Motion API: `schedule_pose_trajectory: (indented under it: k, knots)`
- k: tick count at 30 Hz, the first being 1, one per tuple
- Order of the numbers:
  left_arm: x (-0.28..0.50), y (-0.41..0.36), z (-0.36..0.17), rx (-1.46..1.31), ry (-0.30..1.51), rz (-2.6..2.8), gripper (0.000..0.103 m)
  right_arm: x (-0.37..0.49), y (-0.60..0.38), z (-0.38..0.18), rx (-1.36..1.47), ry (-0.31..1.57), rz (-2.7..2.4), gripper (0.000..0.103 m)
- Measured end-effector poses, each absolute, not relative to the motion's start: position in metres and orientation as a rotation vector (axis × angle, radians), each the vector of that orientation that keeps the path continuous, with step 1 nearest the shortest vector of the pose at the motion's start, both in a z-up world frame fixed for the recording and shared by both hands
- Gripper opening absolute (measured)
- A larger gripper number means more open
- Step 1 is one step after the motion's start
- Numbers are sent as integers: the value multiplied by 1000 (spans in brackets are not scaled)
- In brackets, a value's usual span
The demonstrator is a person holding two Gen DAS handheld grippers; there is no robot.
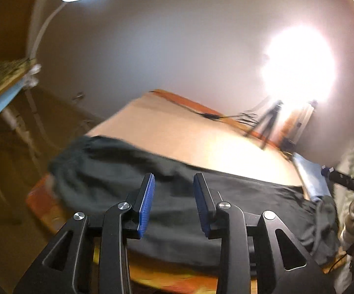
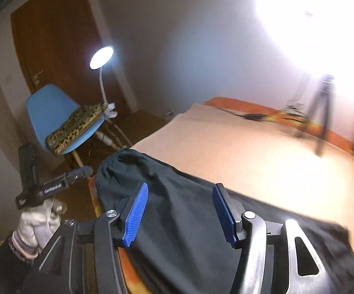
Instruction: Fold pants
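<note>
One pair of dark pants (image 2: 177,208) lies on the near edge of the bed (image 2: 262,152), on top of a tan sheet. The stretchy waist end is at the left, near the corner of the bed. The legs run off to the right, and the far end looks bunched up. The pants look spread out long, not folded small, so the folding job seems to be at its start or only part way. It is hard to tell if one leg already lies on the other. The big folds are still left to do.

The left claw (image 1: 174,203) hangs over the pants with its blue pads apart and nothing between them. The right claw (image 2: 180,212) is also wide open and holds nothing. Both are above the cloth, and it is not clear that either one touches it.

There are two claws, each with two blue pads. Beside the bed stands one blue chair (image 2: 51,112) with one spotted cushion (image 2: 76,125) on it. One white lamp (image 2: 102,57) shines behind the chair. One tripod (image 2: 321,112) stands at the far side of the bed. A gloved hand (image 2: 39,223) holds the left claw.
</note>
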State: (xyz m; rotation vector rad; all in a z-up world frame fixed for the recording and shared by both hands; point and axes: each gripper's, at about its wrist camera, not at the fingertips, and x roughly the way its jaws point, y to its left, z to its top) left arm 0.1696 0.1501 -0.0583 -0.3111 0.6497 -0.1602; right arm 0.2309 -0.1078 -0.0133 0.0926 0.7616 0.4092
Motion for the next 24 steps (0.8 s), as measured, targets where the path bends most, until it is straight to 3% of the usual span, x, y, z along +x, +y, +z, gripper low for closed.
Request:
schedule_pose_trajectory:
  k: [11, 14, 16, 24]
  knots:
    - [197, 25, -8, -219, 664, -478, 39, 89, -274, 18, 222, 719, 10, 58]
    - [200, -11, -1, -214, 683, -564, 41, 60, -304, 26, 267, 698, -74, 58]
    - [198, -38, 2, -199, 695, -620, 48, 40, -321, 33, 288, 685, -122, 59]
    - [189, -129, 1, -175, 801, -761, 53, -14, -375, 46, 345, 643, -242, 59]
